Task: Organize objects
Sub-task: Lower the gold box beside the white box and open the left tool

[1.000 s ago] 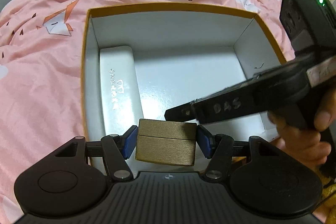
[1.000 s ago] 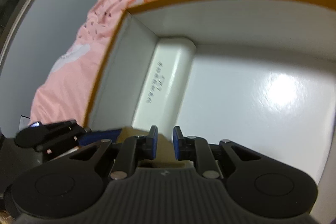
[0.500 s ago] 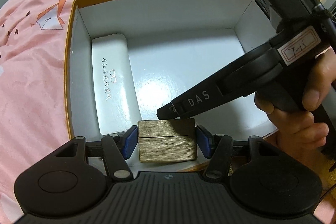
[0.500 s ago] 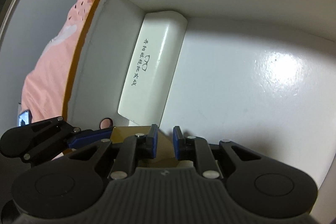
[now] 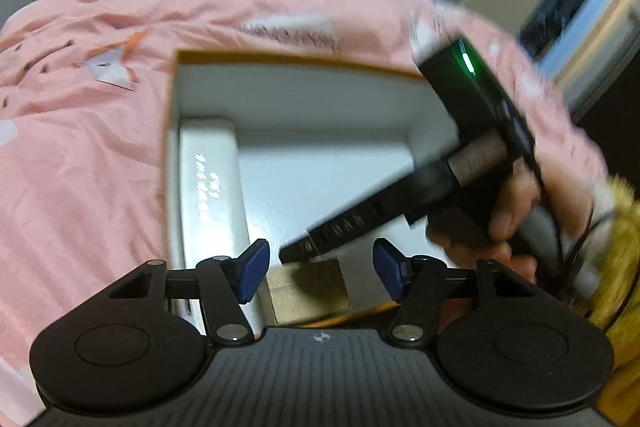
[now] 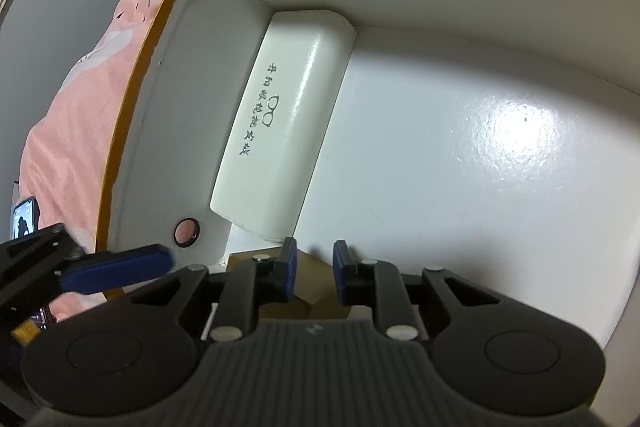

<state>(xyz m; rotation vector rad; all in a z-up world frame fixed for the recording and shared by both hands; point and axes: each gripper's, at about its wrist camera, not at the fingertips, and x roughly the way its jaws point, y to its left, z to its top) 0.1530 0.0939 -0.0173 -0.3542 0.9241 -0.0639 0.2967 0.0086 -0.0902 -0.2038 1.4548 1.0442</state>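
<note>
A small gold box (image 5: 307,291) rests on the floor of the white, orange-rimmed box (image 5: 280,59), at its near edge beside a white glasses case (image 5: 210,183). My left gripper (image 5: 320,269) is open above the gold box, its blue pads apart and off its sides. My right gripper (image 6: 315,273) hovers over the same gold box (image 6: 310,293) with its pads a narrow gap apart, holding nothing; it shows in the left wrist view (image 5: 360,225) reaching in from the right. The glasses case (image 6: 284,131) lies along the box's left wall.
The orange-rimmed box (image 6: 132,107) sits on a pink printed bedspread (image 5: 80,131). A round hole (image 6: 185,230) pierces its left wall. My left gripper's blue finger (image 6: 116,269) shows outside that wall. A cabinet and window stand at the far right.
My left gripper has opened and let go of the gold box, which now sits on the box floor. The left gripper has lifted and pulled back; the right gripper has moved deeper into the box.
</note>
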